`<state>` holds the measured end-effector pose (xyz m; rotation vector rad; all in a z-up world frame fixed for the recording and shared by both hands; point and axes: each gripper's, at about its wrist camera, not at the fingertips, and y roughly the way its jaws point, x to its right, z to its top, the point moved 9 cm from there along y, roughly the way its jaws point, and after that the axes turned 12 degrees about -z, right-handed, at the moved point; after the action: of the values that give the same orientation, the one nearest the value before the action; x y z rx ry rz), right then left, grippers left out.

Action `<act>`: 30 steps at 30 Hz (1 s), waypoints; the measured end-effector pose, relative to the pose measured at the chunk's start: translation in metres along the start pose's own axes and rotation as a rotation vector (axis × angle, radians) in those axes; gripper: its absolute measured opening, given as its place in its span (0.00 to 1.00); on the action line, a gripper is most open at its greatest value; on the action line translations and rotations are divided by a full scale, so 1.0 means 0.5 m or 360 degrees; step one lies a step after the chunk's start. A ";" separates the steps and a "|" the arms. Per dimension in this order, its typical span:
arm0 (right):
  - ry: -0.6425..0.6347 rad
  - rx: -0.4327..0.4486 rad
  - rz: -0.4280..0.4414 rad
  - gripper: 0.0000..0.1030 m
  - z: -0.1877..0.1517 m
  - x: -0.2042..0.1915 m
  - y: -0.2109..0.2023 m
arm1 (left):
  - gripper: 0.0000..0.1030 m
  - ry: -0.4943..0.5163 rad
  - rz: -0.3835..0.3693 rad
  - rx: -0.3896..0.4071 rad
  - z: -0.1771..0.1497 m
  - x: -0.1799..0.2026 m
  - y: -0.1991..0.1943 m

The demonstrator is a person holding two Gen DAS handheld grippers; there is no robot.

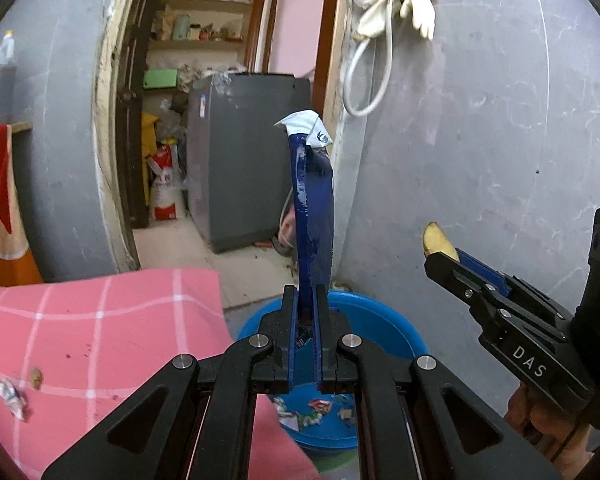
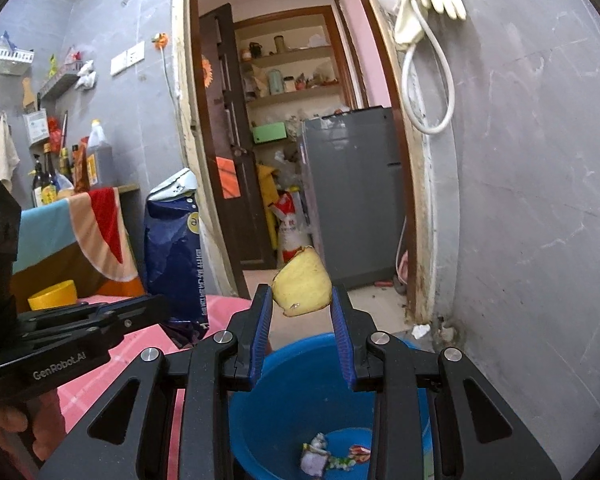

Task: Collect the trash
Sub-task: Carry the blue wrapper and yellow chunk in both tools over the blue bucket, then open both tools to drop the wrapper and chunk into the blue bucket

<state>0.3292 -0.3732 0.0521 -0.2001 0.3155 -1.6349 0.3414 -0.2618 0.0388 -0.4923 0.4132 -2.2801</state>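
The round blue plastic bucket [image 2: 300,364] is partly hidden behind both tools; the scraps at its bottom are too small to count. The left gripper [image 1: 306,300] has its jaws narrow, clamped on one flattened dark-blue carton with a white folded top [image 1: 312,208], held upright above the bucket. The right gripper [image 2: 302,300] pinches one pale yellow fruit peel piece [image 2: 302,286] over the bucket. One crumpled white wrapper [image 1: 11,397] and one small brown scrap [image 1: 36,377] lie on the pink checked tablecloth [image 1: 100,320].
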 end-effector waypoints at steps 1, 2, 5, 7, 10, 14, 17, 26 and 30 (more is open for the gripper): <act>-0.0001 -0.0006 -0.0004 0.27 -0.003 0.004 0.001 | 0.05 -0.0005 -0.0004 -0.0016 -0.004 0.001 0.009; -0.0003 -0.0012 -0.0009 0.27 -0.007 0.007 0.001 | 0.05 -0.0009 -0.0009 -0.0029 -0.010 0.000 0.014; -0.0005 -0.0037 -0.0019 0.27 -0.017 0.020 0.005 | 0.05 -0.0025 -0.0016 -0.0068 -0.024 -0.002 0.031; -0.0003 -0.0053 -0.0028 0.27 -0.022 0.026 0.008 | 0.05 -0.0042 -0.0022 -0.0097 -0.031 -0.004 0.043; 0.0004 -0.0078 -0.0033 0.27 -0.027 0.032 0.014 | 0.05 -0.0072 -0.0028 -0.0148 -0.042 -0.008 0.059; 0.0016 -0.0134 -0.0038 0.27 -0.037 0.035 0.028 | 0.05 -0.0137 -0.0027 -0.0224 -0.060 -0.019 0.078; 0.0030 -0.0182 -0.0036 0.28 -0.047 0.035 0.042 | 0.05 -0.0183 -0.0038 -0.0277 -0.072 -0.027 0.089; 0.0046 -0.0248 -0.0036 0.39 -0.061 0.025 0.060 | 0.19 -0.0262 -0.0027 -0.0365 -0.090 -0.045 0.099; 0.0040 -0.0233 -0.0035 0.44 -0.057 0.018 0.057 | 0.27 -0.0292 -0.0012 -0.0318 -0.089 -0.060 0.080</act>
<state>0.3465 -0.3818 0.0154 -0.2945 0.4543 -1.6381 0.3644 -0.2598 -0.0238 -0.7981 0.5491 -2.1885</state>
